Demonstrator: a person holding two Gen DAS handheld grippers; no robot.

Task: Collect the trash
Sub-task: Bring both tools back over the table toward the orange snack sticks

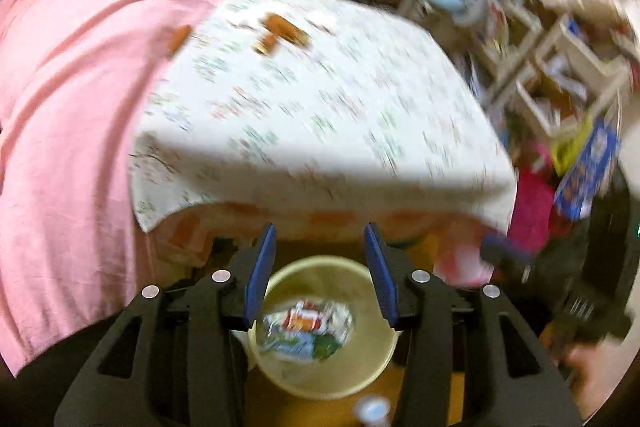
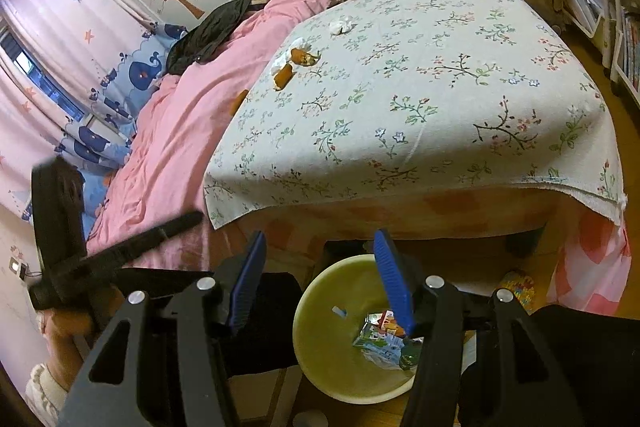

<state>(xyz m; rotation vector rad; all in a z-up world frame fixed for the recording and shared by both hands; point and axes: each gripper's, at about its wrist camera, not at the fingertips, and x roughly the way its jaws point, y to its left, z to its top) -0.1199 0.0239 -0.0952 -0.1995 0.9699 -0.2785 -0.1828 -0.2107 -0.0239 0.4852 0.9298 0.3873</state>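
Both open-jawed and empty: left gripper [image 1: 320, 239], right gripper [image 2: 320, 245], above round pale-yellow plastic bin [image 2: 316, 291] (crumpled wrappers [image 1: 306, 327] inside).

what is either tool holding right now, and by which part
Nothing. The left tool and right tool both stand open and empty above the bin, where a crumpled wrapper already lies.

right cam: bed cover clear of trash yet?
No. Orange scraps and a crumpled white tissue still lie on the floral bed cover.
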